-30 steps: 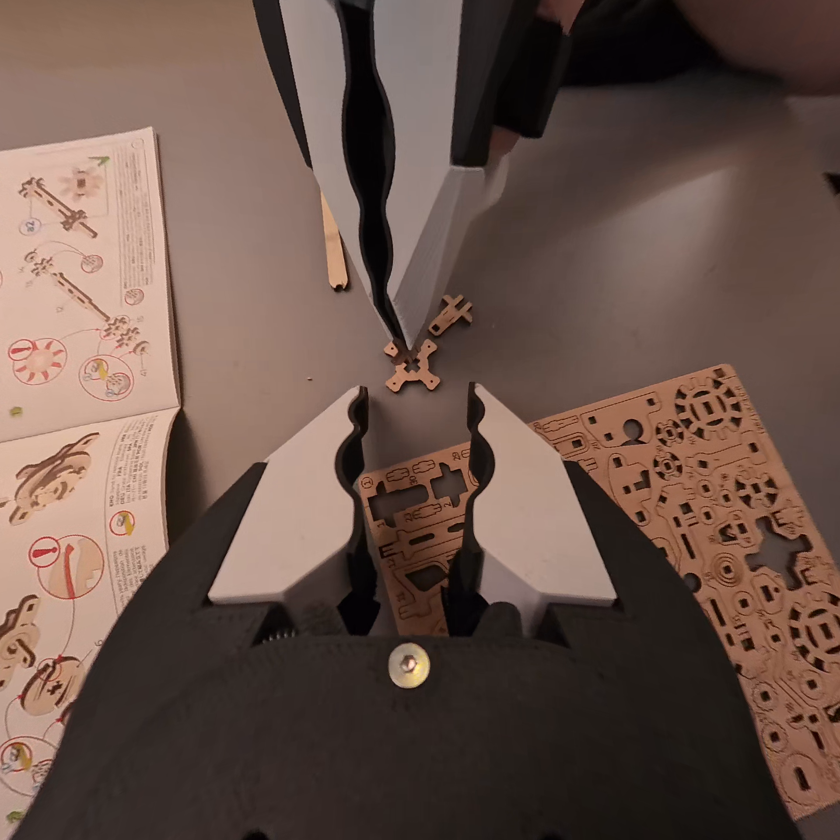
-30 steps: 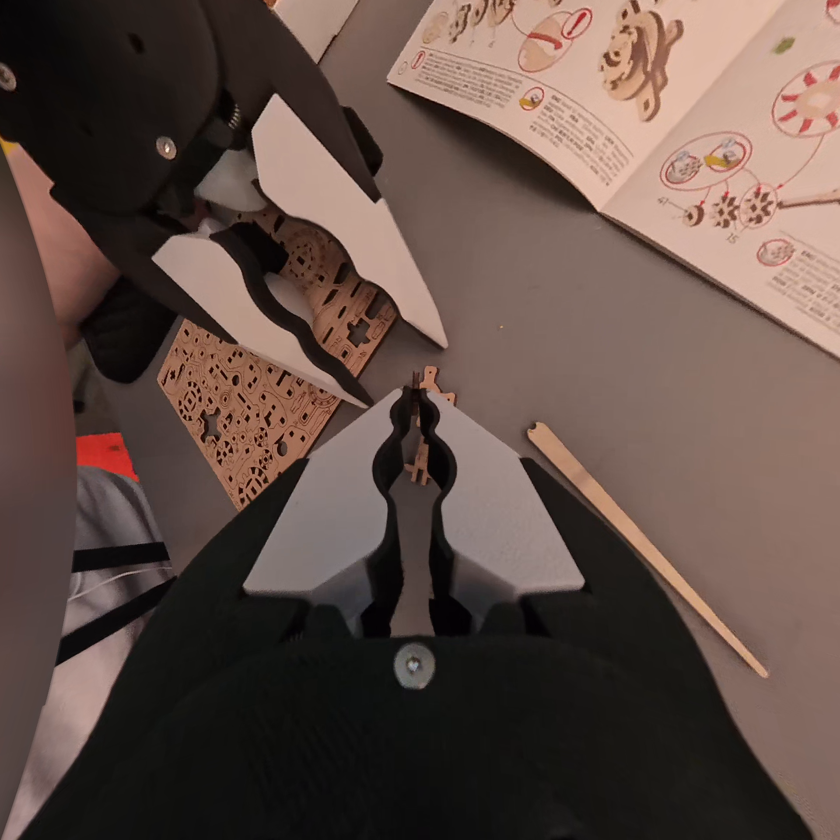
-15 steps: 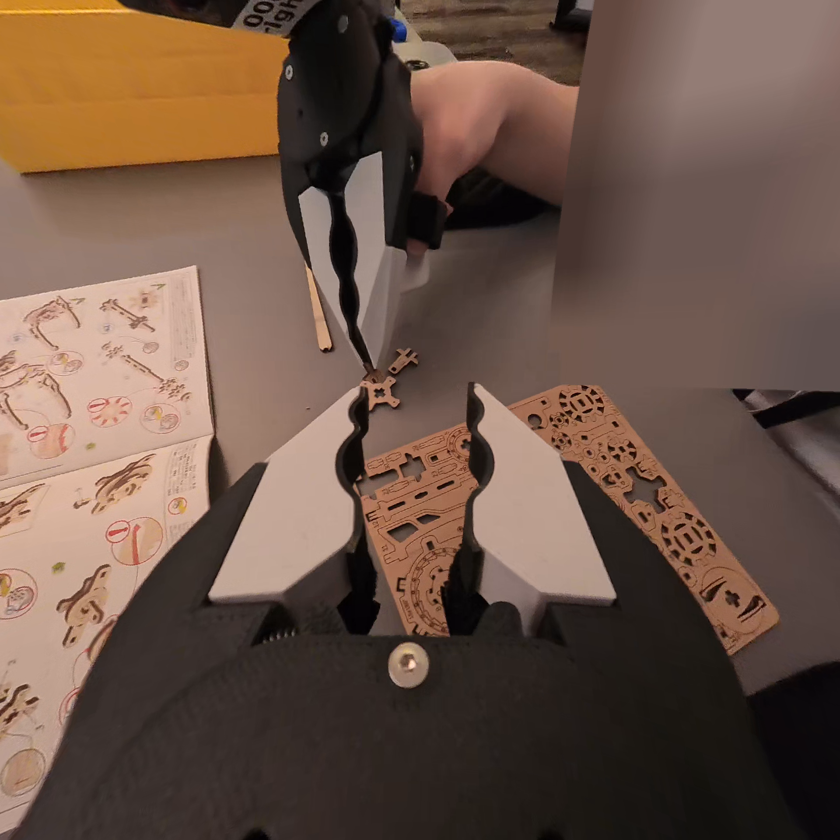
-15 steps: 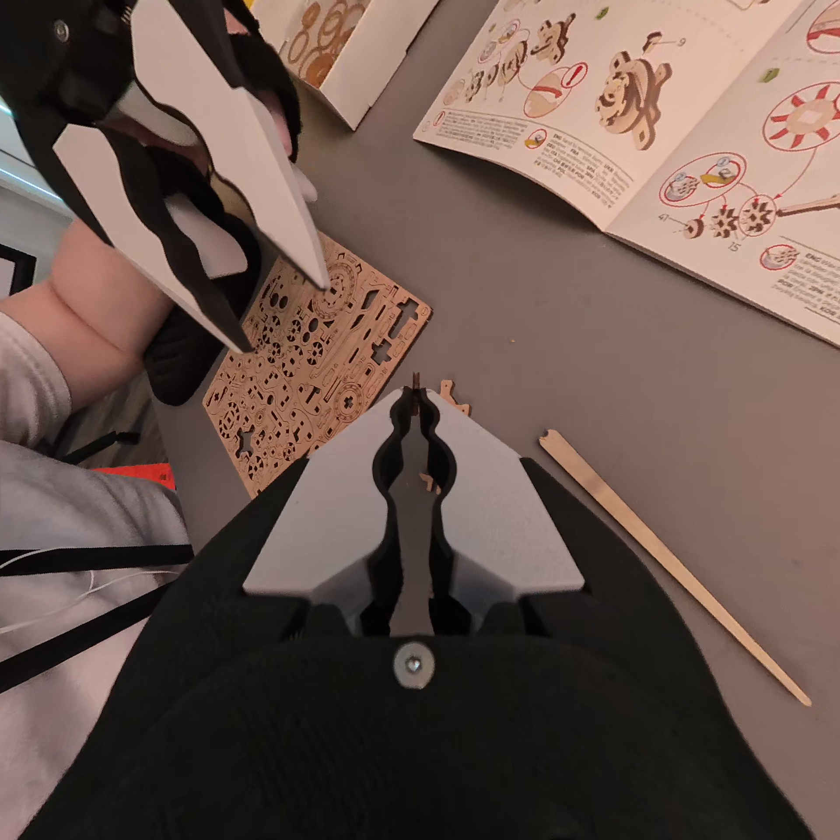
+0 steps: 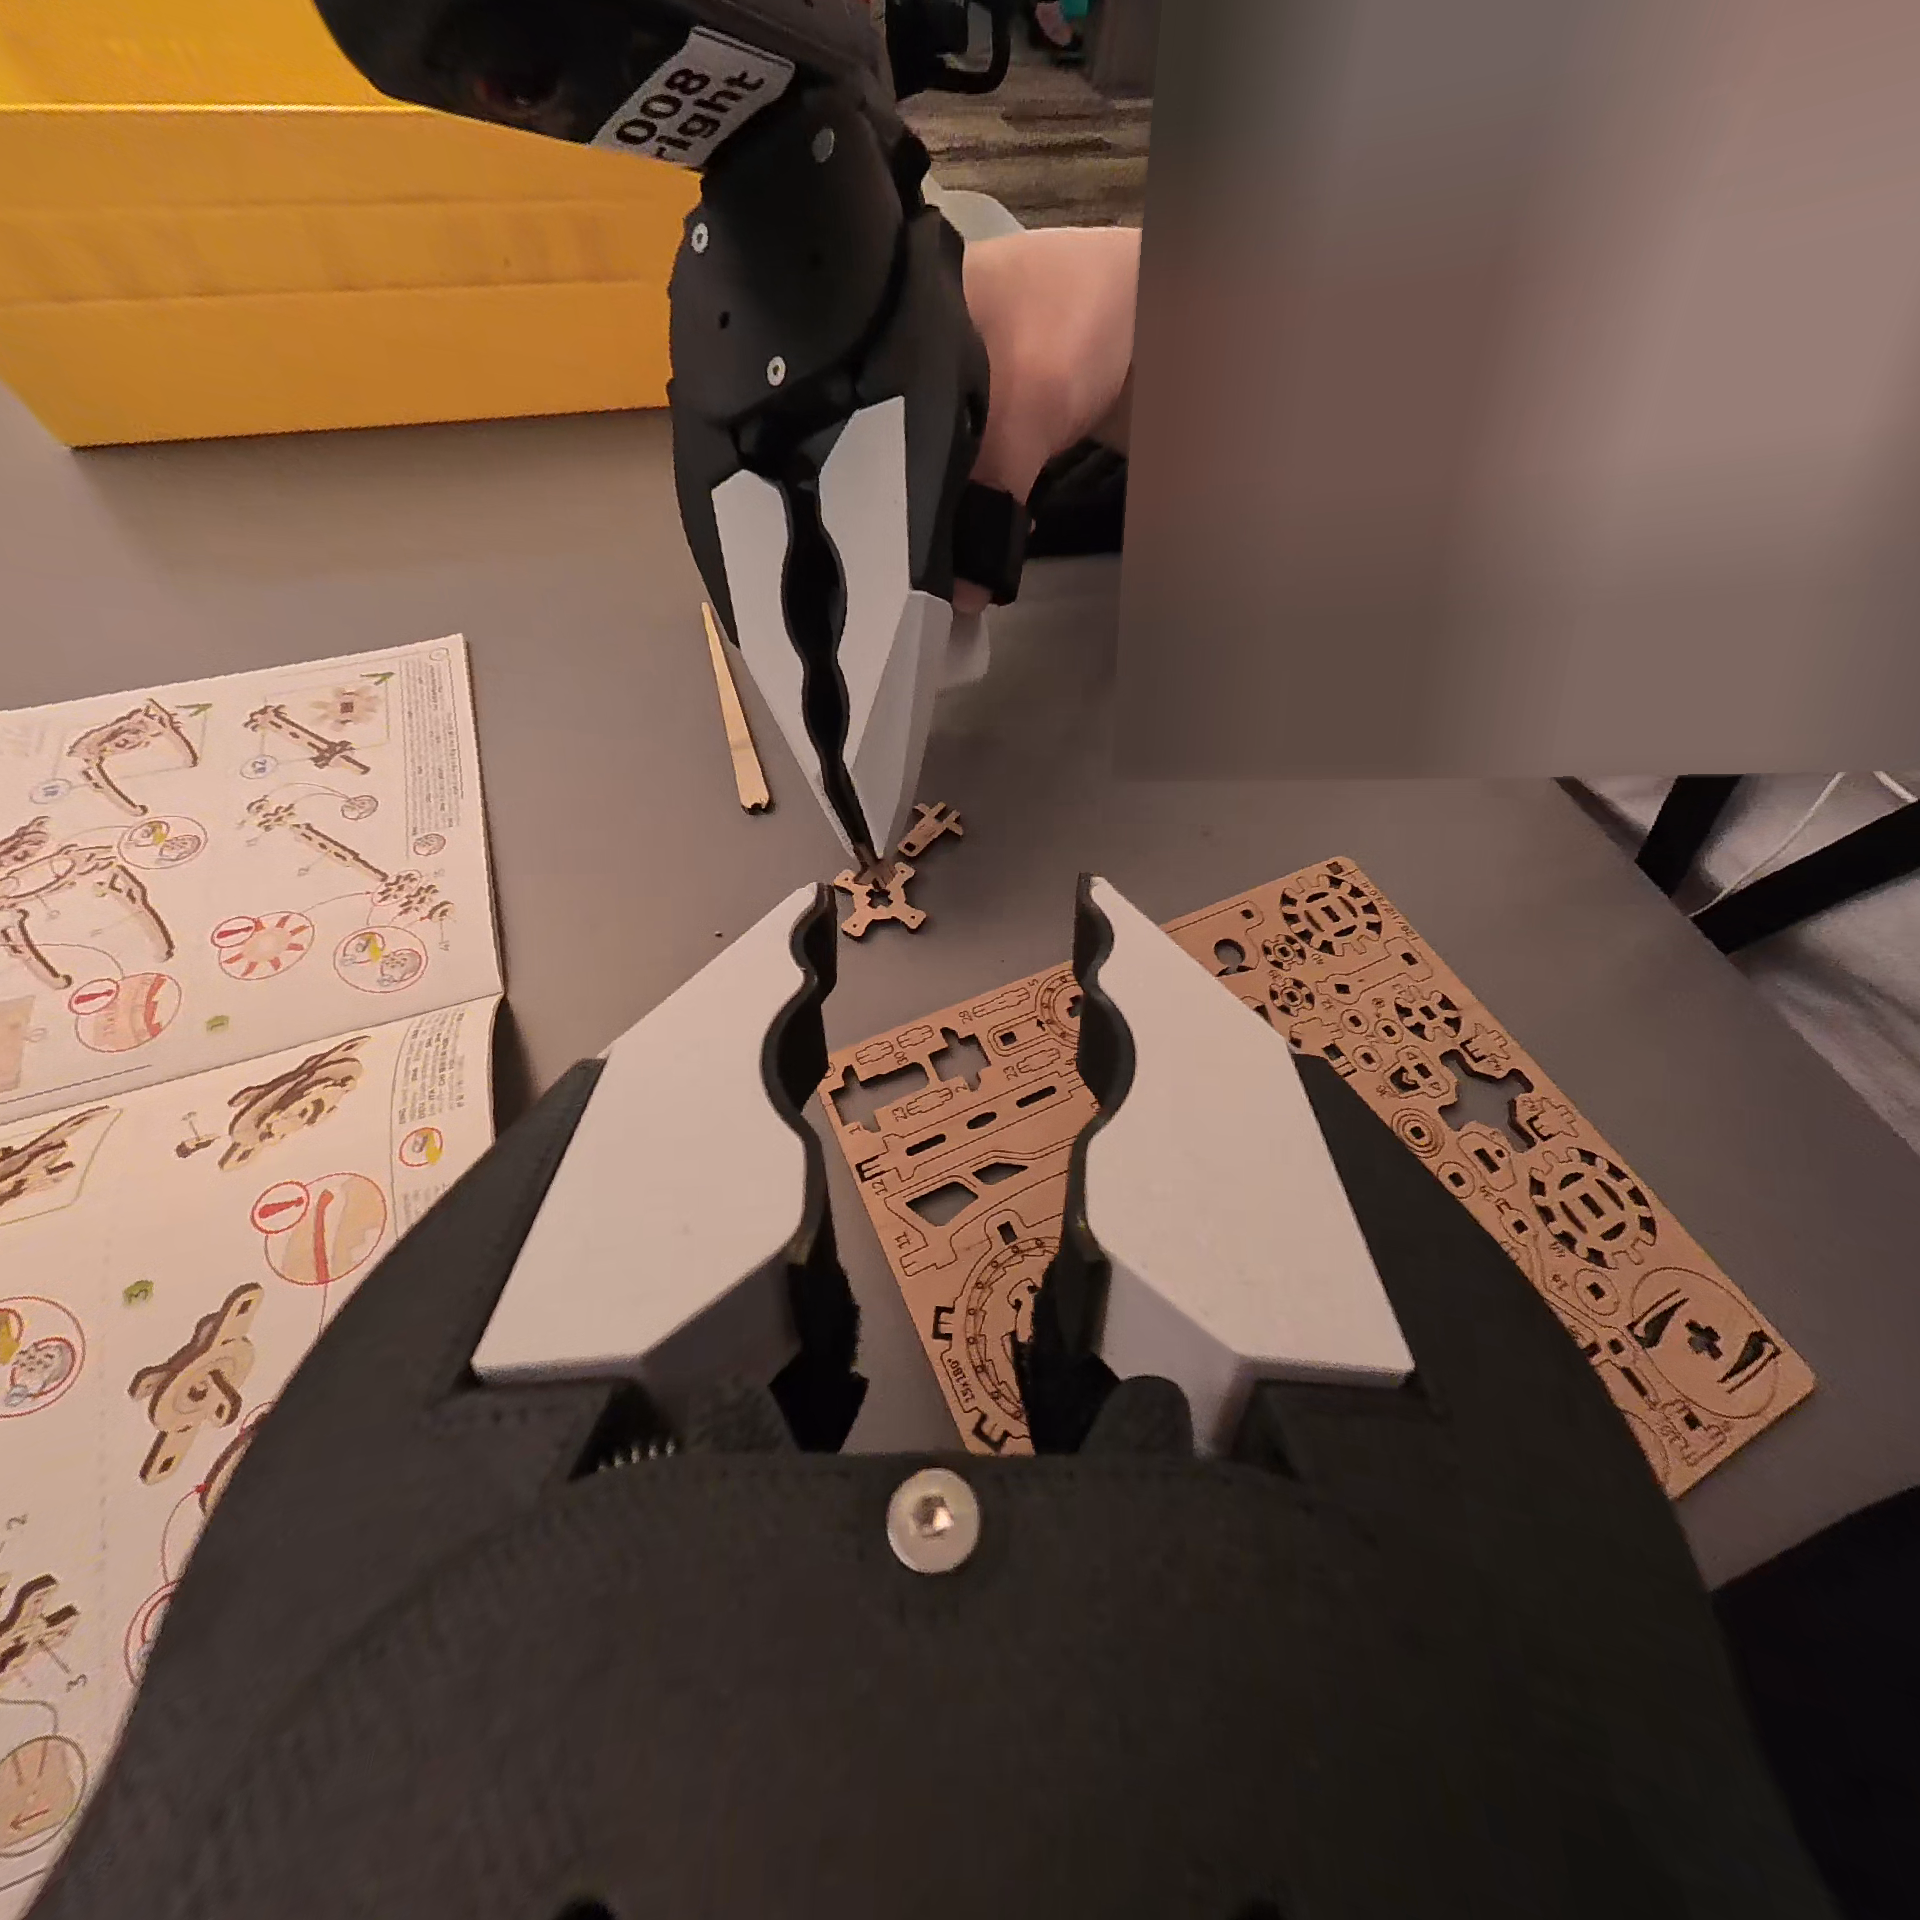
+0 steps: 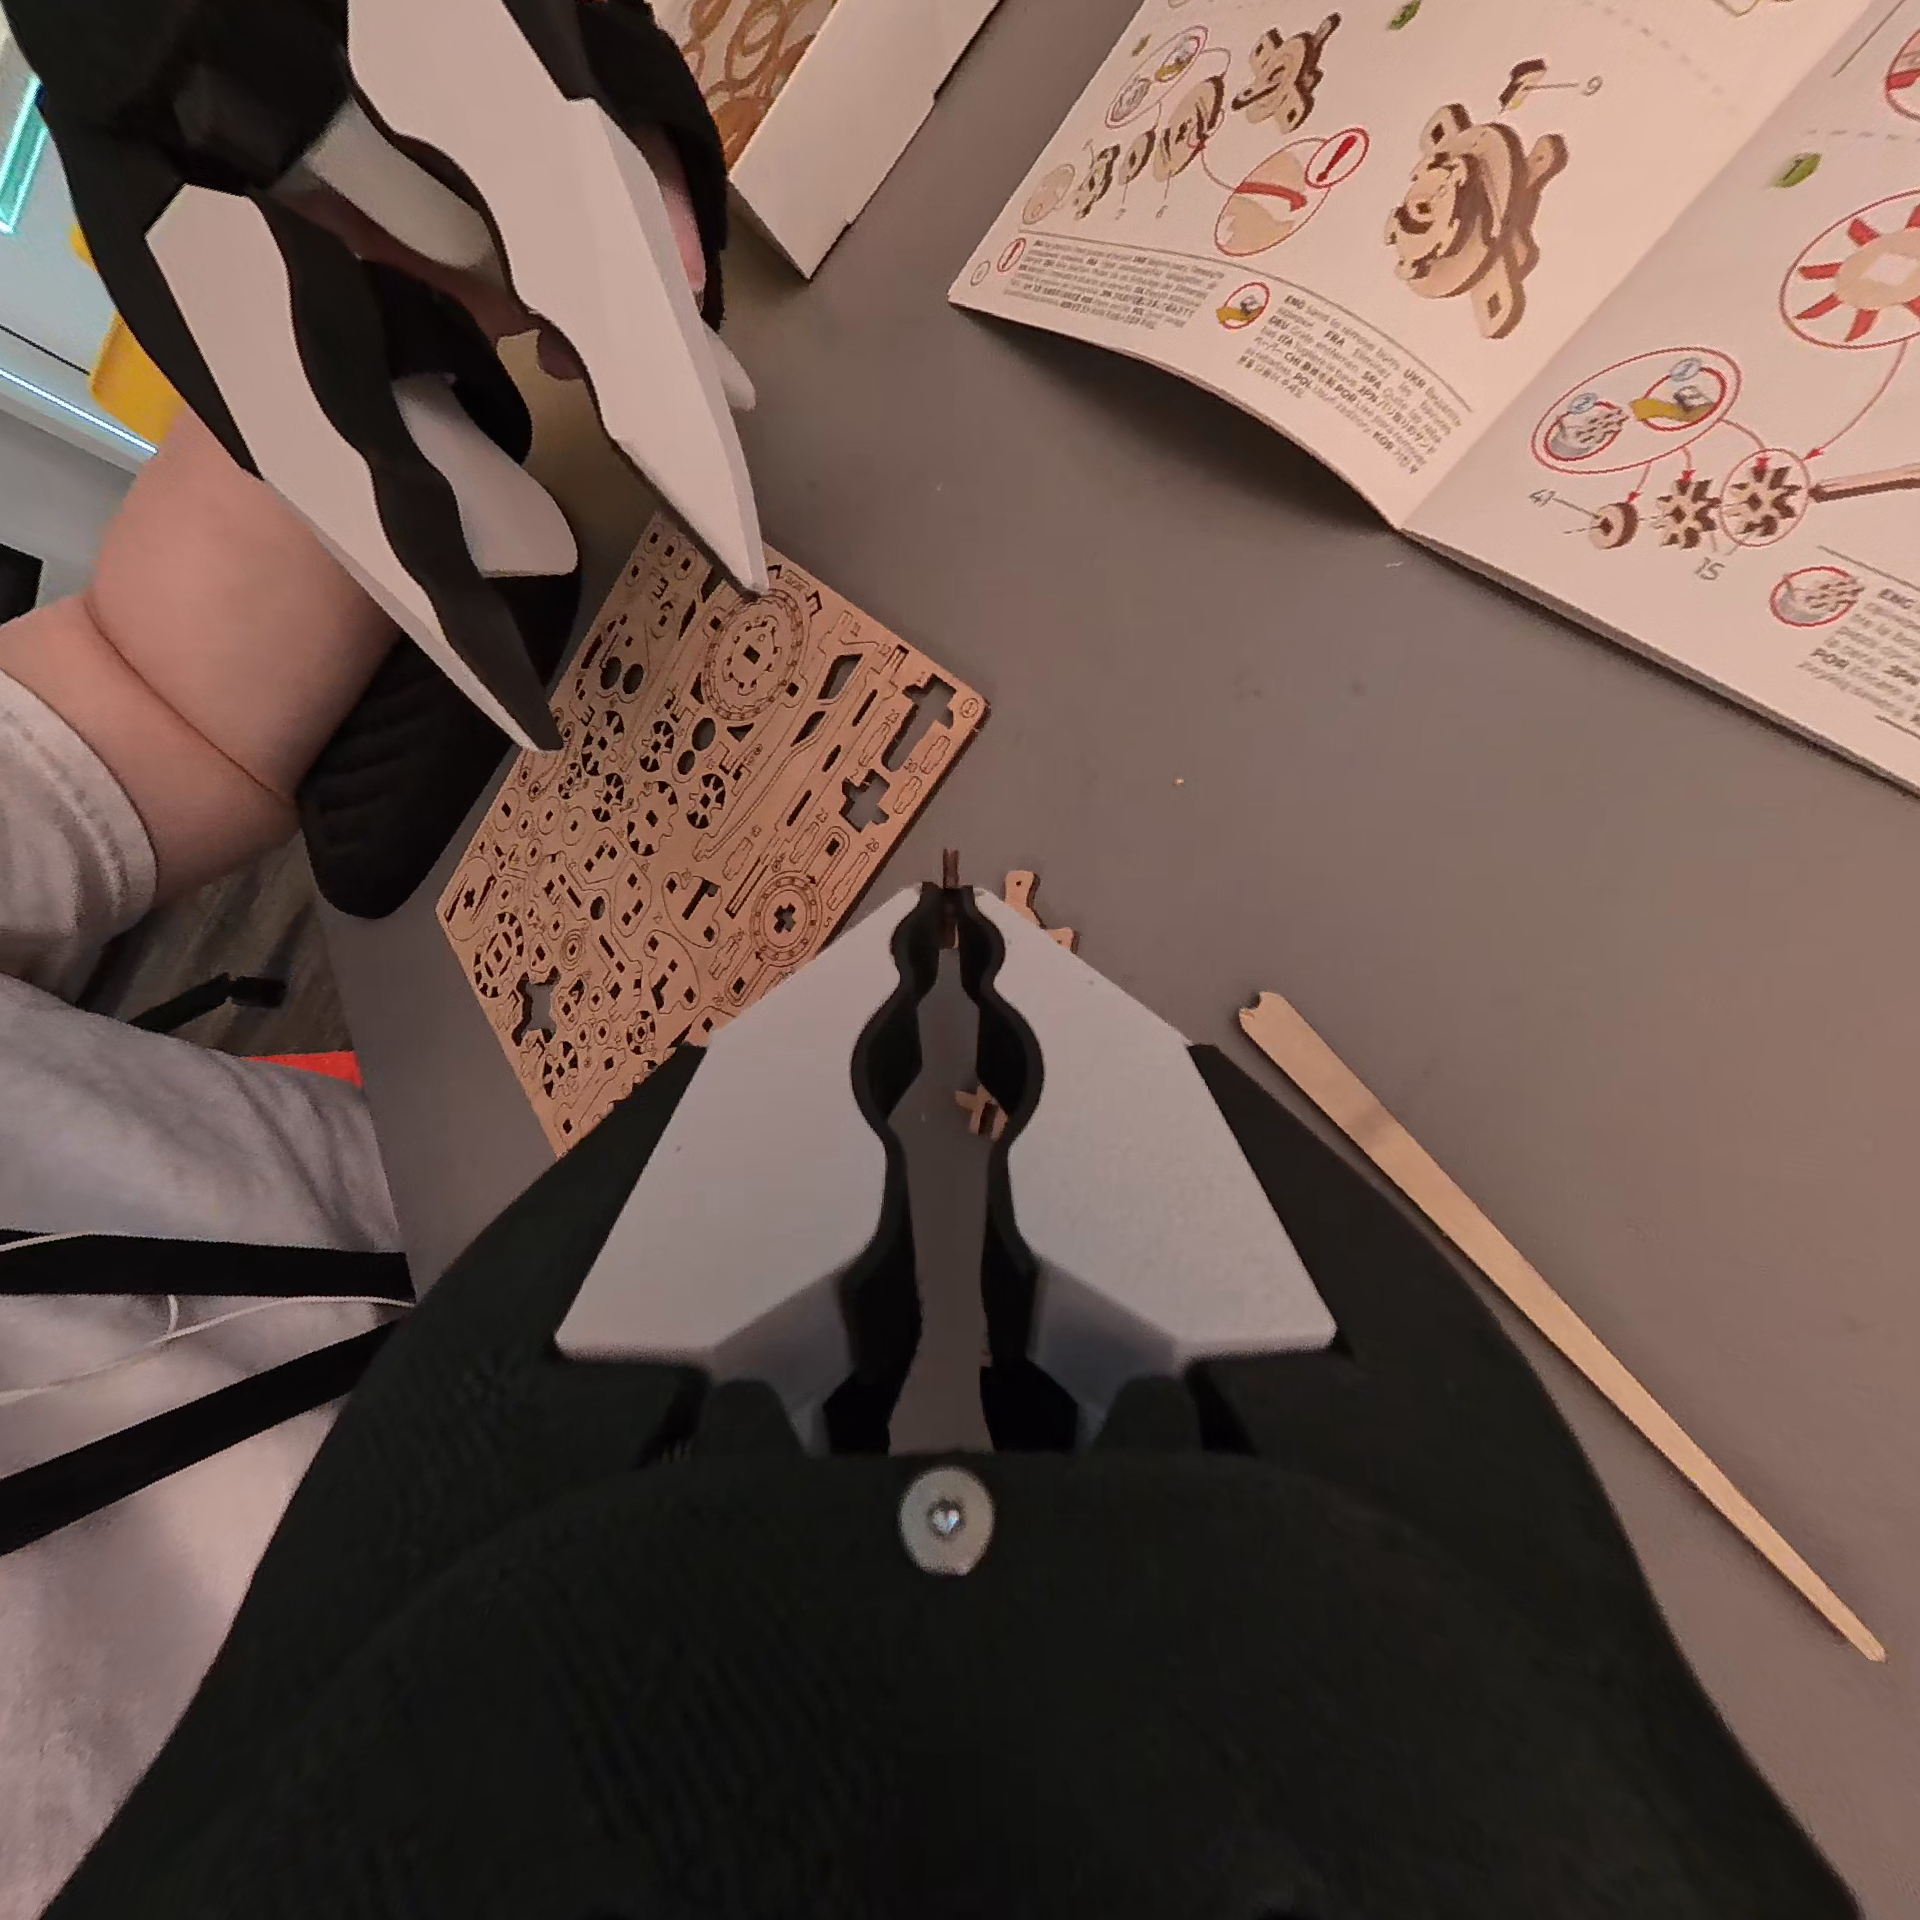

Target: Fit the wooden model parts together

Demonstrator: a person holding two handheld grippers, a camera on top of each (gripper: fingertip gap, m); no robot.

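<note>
A small cross-shaped wooden part (image 5: 883, 912) stands at the table's middle. My right gripper (image 5: 860, 844) points down and is shut on one arm of it. In the right wrist view the cross-shaped part (image 6: 949, 878) shows edge-on, sticking out between the closed tips of my right gripper (image 6: 948, 906). A second small wooden part (image 5: 937, 828) lies flat beside those tips, partly under one finger (image 6: 1039, 902). My left gripper (image 5: 954, 891) is open and empty, held above the table just short of the cross; in the right wrist view it (image 6: 649, 660) hovers over the sheet.
A laser-cut wooden parts sheet (image 5: 1434, 1122) (image 6: 727, 821) lies under my left gripper. An open instruction booklet (image 5: 239, 935) (image 6: 1507, 312) and a thin wooden stick (image 5: 740, 740) (image 6: 1538, 1309) lie nearby. A yellow box (image 5: 312, 260) stands at the back. A person's forearm (image 6: 177, 665) is at the table's edge. Left tips to right tips: about 7 cm. The thin wooden stick (image 6: 1538, 1309) is about 11 cm from my right fingertips and 15 cm from my left. It turns up in the left wrist view (image 5: 727, 681) as well.
My left gripper has drawn back and risen away from the parts, still open. My right gripper has stayed shut on the cross-shaped part at the same spot.
</note>
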